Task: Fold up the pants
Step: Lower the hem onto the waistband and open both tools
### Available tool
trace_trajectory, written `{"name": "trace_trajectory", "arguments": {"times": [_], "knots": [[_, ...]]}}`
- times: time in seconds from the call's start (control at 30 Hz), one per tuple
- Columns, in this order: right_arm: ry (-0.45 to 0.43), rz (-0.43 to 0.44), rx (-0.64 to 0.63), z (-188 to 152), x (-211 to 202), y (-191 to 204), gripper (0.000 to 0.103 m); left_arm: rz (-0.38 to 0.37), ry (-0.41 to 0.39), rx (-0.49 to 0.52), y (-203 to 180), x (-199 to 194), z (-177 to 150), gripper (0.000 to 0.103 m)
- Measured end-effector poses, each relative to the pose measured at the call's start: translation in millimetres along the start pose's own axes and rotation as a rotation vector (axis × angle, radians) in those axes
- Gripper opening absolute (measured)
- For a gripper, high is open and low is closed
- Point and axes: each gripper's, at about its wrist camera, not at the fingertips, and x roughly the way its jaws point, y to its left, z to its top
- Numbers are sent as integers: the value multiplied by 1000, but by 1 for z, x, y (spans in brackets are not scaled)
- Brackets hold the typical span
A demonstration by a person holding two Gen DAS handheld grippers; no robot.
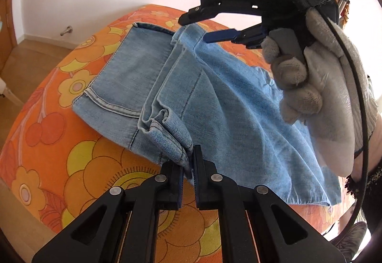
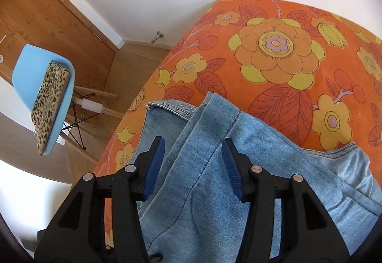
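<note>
Light blue jeans (image 1: 226,100) lie folded in layers on a bed with an orange flowered cover (image 1: 95,167). My left gripper (image 1: 188,167) is at the near edge of the pile, its jaws nearly together with a hem fold of denim pinched between them. The right gripper (image 1: 195,28), held by a grey-gloved hand (image 1: 298,86), hovers over the far end of the jeans with its fingers apart. In the right wrist view that gripper (image 2: 193,141) stands open just above the jeans (image 2: 210,119), its blue pads (image 2: 155,167) clear of the cloth, over a stitched seam.
The bed cover (image 2: 274,48) stretches beyond the jeans to the right. Left of the bed stands a blue chair (image 2: 31,72) carrying a leopard-print pouch (image 2: 51,100), on a wooden floor by a wooden door (image 2: 35,12). A metal door stop (image 2: 157,37) sits at the white wall.
</note>
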Motion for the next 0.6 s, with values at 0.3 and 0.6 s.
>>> {"name": "trace_trajectory", "arguments": {"times": [0.3, 0.6], "knots": [[-111, 6, -65, -31, -115, -47, 52, 108, -110, 15, 8, -48, 8, 20], [-89, -191, -18, -144, -179, -161, 52, 63, -55, 133, -35, -12, 21, 20]]}}
